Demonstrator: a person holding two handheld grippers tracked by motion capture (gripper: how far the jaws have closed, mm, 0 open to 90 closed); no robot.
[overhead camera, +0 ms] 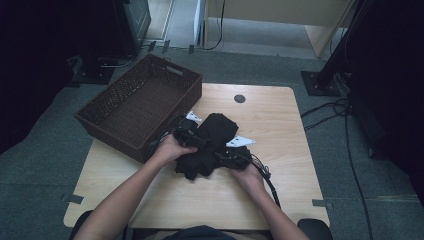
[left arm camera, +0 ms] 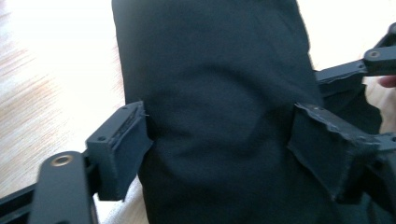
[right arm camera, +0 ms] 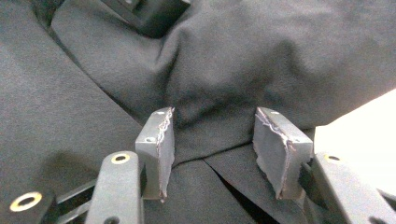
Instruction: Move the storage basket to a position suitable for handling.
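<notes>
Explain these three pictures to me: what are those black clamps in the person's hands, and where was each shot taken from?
No robot here: a person holds a hand-held two-jaw clamp in each hand. One camera looks down from above; the others ride on the clamps.

On the light wooden table lie a crumpled black cloth garment and an empty dark brown wicker basket.

The left gripper stands open, a fold of the garment between its pads.

The right gripper also straddles a fold; whether it pinches is unclear.
</notes>
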